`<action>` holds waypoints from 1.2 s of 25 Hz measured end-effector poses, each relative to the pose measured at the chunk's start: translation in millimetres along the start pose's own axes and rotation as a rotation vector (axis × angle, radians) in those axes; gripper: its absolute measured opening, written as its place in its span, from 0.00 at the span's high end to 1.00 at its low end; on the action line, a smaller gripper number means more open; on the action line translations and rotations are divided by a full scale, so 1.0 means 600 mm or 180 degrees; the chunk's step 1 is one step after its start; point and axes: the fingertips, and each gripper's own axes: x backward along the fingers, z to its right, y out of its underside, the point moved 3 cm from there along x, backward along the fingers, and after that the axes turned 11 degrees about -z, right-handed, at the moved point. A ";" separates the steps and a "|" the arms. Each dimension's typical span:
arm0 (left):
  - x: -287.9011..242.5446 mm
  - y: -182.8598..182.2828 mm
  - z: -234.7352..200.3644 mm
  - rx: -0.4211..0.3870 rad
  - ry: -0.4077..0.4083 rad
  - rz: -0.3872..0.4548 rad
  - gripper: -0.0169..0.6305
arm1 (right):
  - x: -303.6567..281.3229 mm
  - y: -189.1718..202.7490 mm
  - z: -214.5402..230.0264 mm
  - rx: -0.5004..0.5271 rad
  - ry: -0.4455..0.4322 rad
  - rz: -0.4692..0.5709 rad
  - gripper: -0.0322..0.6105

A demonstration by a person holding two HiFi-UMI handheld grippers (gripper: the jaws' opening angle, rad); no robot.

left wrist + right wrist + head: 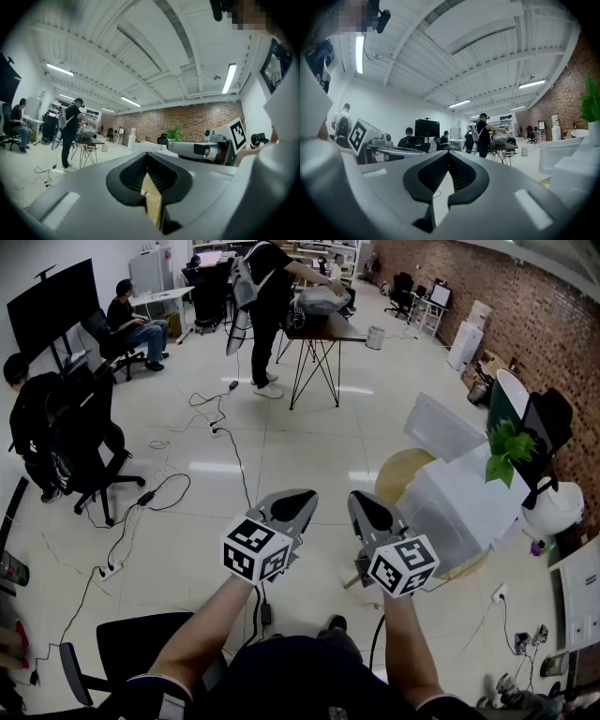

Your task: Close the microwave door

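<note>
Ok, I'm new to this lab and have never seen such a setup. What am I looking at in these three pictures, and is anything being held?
There is no robot here. A person holds a two-jaw tool in each hand, and each tool carries a cube of square markers. The head view comes from a camera on the person's head. It looks down at the left gripper and the right gripper, both held level above the office floor. The other two pictures come from cameras riding on each gripper, looking along its jaws into the room. Both grippers are shut and hold nothing. To the right, a round table carries a white boxy appliance, probably the microwave, near a green plant.
</note>
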 end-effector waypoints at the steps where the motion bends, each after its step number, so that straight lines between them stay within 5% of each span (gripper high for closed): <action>1: 0.000 0.000 -0.003 -0.0002 0.0005 -0.0002 0.96 | -0.003 0.000 0.000 -0.0005 0.0008 -0.0001 0.95; 17: -0.021 0.006 -0.066 0.0068 -0.0004 -0.0004 0.96 | -0.059 -0.003 0.019 0.0021 0.0016 -0.0061 0.95; 30: -0.149 -0.019 -0.178 0.0095 -0.0072 -0.0060 0.95 | -0.181 -0.021 0.144 -0.0021 -0.0053 -0.0010 0.95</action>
